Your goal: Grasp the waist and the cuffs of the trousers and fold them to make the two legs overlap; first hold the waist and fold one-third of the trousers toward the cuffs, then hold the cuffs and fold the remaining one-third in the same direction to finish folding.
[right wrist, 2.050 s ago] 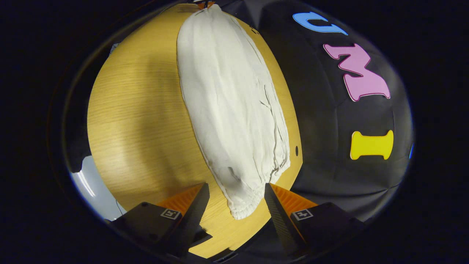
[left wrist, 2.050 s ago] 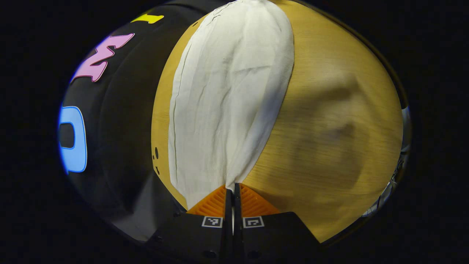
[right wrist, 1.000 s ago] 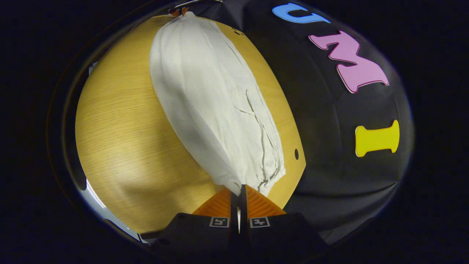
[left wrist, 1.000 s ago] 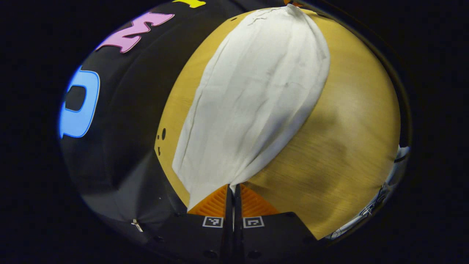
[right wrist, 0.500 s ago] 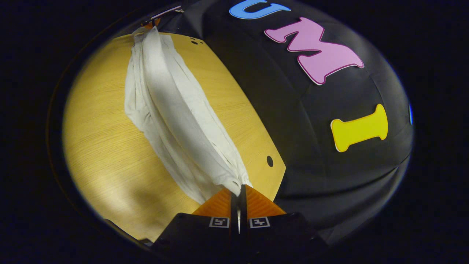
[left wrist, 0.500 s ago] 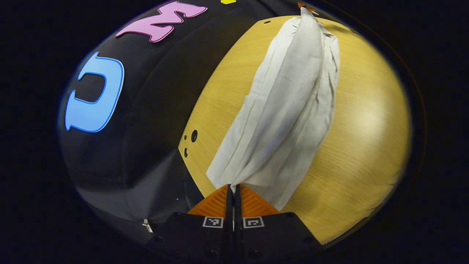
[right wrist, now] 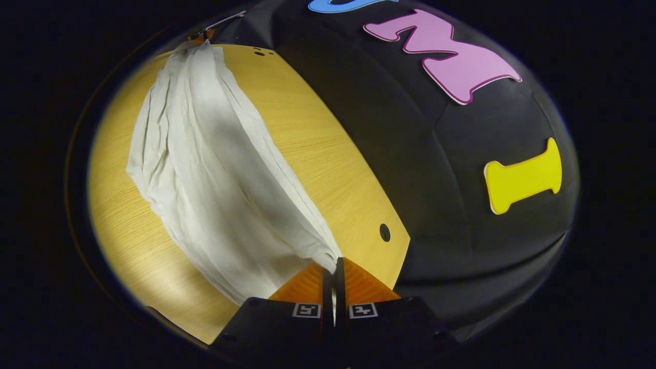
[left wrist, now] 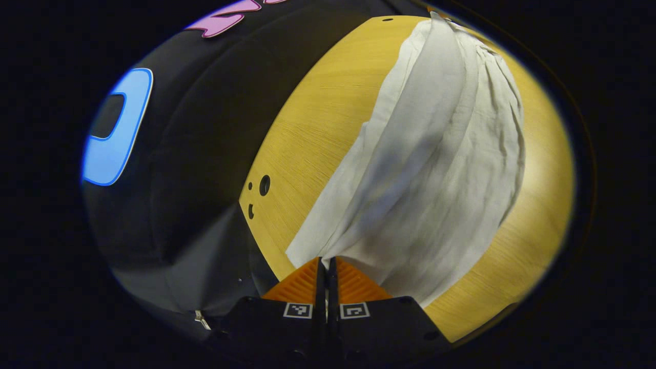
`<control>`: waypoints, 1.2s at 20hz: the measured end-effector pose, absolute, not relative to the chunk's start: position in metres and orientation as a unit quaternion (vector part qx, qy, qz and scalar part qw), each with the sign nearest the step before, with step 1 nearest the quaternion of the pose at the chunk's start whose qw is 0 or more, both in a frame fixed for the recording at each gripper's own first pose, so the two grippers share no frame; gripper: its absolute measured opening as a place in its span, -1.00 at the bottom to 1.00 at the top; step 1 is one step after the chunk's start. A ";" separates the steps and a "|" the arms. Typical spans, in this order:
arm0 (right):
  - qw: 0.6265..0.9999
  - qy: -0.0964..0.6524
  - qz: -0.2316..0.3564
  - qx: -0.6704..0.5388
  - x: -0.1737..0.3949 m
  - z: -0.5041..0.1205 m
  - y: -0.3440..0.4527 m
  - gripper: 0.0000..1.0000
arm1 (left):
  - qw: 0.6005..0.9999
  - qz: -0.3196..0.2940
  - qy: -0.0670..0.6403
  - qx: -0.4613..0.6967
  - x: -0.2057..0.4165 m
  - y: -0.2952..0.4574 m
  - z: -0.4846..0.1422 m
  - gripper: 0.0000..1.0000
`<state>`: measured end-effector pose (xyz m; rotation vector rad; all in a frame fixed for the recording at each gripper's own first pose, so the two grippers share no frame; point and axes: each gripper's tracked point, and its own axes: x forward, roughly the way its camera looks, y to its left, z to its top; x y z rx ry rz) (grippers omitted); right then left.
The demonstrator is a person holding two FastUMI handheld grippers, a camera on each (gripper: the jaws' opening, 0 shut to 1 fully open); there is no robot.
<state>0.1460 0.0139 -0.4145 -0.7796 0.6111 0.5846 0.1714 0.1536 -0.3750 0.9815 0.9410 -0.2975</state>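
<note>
left gripper: in the left gripper view your left gripper (left wrist: pixel 326 260) sits at the bottom centre, fingers pressed together with an edge of the trousers (left wrist: pixel 435 154) pinched between them.
right gripper: in the right gripper view your right gripper (right wrist: pixel 334 261) sits at the bottom centre, fingers clenched on the other end of the trousers (right wrist: pixel 205 169); cloth bunches right at the tips.
trousers, left gripper view: pale fabric runs from your fingertips up to the top right of the frame, where it narrows to a point. a raised ridge runs along its left side, and the rest drapes down to the right in soft folds.
trousers, right gripper view: the fabric runs from your fingertips up to the upper left, narrowing to a point near the top edge. the ridge is on its right side here and the loose part sags to the left.
which end is waist or cuffs: you cannot tell from these views.
far gripper: in the right gripper view a small piece of the left gripper (right wrist: pixel 205 34) shows at the top, just where the cloth tapers.
table: the wooden table (left wrist: pixel 318 118) lies under the cloth; its small dark holes (left wrist: pixel 264 185) sit left of centre in the left gripper view. in the right gripper view the table (right wrist: pixel 318 148) has one hole (right wrist: pixel 384 232) right of your fingers.
contact: the hanging part looks to touch the tabletop, but you cannot be sure.
</note>
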 end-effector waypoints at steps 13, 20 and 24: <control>0.826 0.353 0.269 -0.346 0.174 -0.490 0.027 -0.86 | 0.741 -0.146 0.468 0.459 0.208 0.149 -0.427 -0.89; 0.839 0.363 0.235 -0.330 0.180 -0.488 0.017 -0.05 | 0.736 -0.116 0.427 0.513 0.229 0.152 -0.414 0.05; 0.848 0.350 0.215 -0.336 0.187 -0.471 -0.002 0.62 | 0.732 -0.100 0.412 0.533 0.237 0.162 -0.403 0.87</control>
